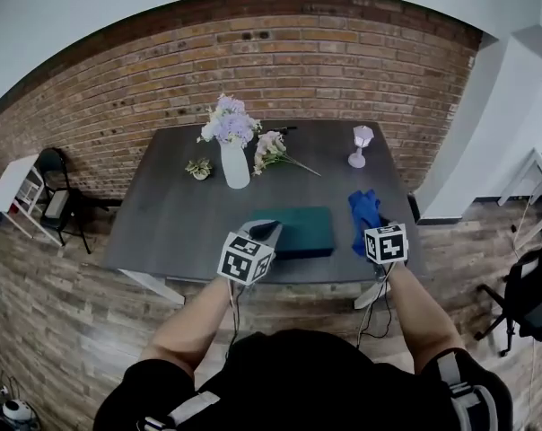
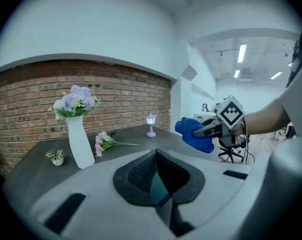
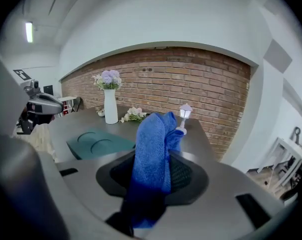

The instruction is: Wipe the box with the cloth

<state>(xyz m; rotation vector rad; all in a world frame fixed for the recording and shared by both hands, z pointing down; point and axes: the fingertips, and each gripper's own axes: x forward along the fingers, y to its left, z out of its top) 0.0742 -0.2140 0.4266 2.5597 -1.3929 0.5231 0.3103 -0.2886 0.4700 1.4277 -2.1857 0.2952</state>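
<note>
Blue cloth (image 3: 151, 134) sat clamped in right gripper (image 3: 152, 173) just right of box (image 1: 302, 230), box lying long-axis left-right; left gripper (image 2: 157, 176) at its left end, jaws narrow, empty

Beyond the left gripper (image 1: 267, 230), a dark grey rectangular table (image 1: 163, 223) stands before a red brick wall (image 1: 280, 52). A black chair (image 1: 54, 182) stands well left of it on wood-plank floor (image 1: 47, 330).
</note>
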